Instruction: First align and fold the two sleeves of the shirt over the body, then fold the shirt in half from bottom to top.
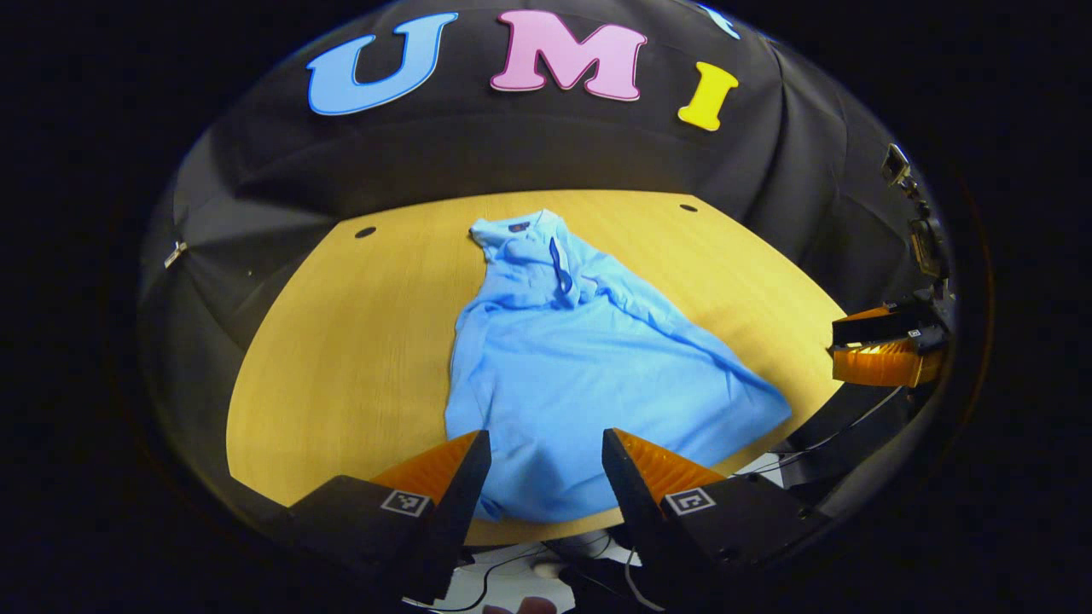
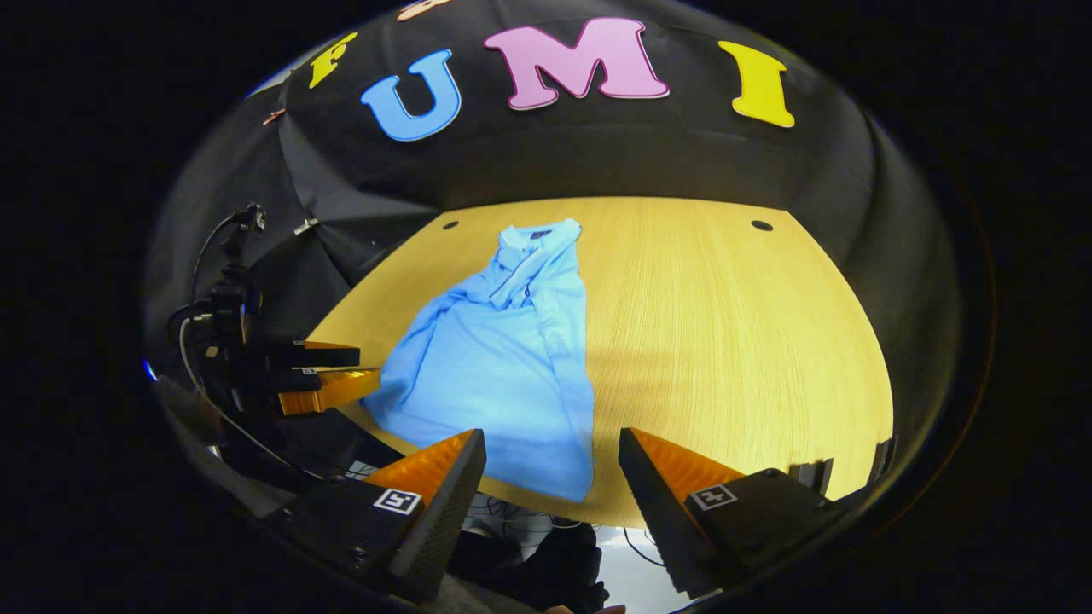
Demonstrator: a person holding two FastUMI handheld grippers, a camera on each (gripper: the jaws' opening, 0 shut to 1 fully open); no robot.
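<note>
1. Left gripper view: the shirt (image 1: pixel 589 375) lies flat on the table (image 1: pixel 341 341), collar away from me, hem at the near edge.
2. My left gripper (image 1: pixel 546 465) and right gripper (image 2: pixel 550 465) hang spread, empty.
3. I'd pinch each sleeve at its cuff and lay it squarely inward.

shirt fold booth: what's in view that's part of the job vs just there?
In the job:
- light blue shirt, lying on the table, collar at the far end
- left gripper, open, at the near hem
- right gripper, open, at the near edge

Just there:
- wooden table
- cables below the table's near edge
- camera gear on a stand at the side
</note>
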